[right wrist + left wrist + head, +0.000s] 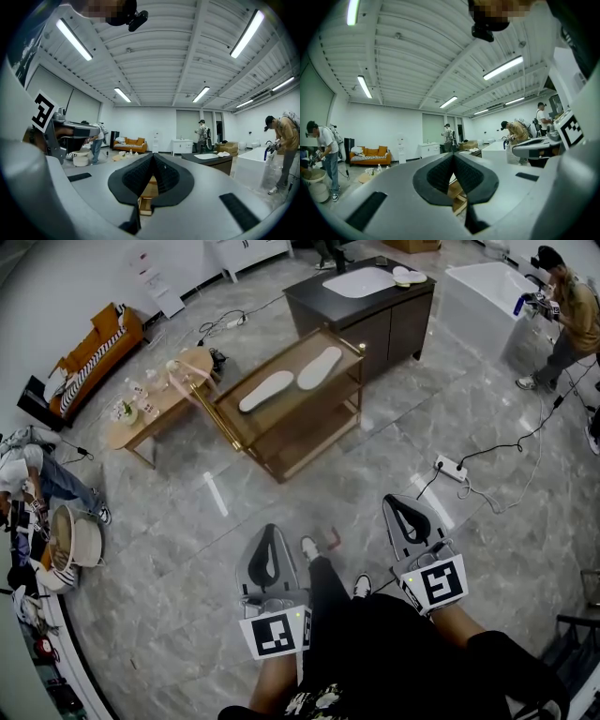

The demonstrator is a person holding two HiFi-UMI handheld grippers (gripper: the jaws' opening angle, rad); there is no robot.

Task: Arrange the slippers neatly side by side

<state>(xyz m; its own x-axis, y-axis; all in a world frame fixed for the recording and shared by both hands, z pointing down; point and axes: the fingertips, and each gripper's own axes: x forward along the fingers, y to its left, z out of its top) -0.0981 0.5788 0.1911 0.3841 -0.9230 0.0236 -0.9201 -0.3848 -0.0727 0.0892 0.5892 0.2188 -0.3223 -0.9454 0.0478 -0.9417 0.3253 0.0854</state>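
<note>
Grey marble floor (178, 559) fills a wide, white-walled room, with a white bathtub (473, 296) at the far right, a dark vanity cabinet (375, 324) just left of it, and an orange sofa (94, 357) against the far left wall. Mid-room stands a gold-framed glass trolley (291, 411), a low wooden table (155, 411) touching or nearly touching its left end. On the trolley's top shelf lie the two pale slippers: the nearer slipper (265, 391) to the left and the farther slipper (320, 367) to the right. They sit roughly end to end on a slant with a small gap between them, not side by side. Both tongs hang near the person's body, well short of the trolley: the left gripper (270, 538) and the right gripper (401, 507) each have their jaws pressed together on nothing, as each gripper's own view confirms. The step in hand looks like the approach, so none of the arranging is done yet. To do it well, walk right up to the trolley's near side and spread the jaws before reaching. Pinch one slipper by its long edge, since both lie flat on slick glass. Slide or lift it alongside the other, toes pointing the same way and heels level.
</note>
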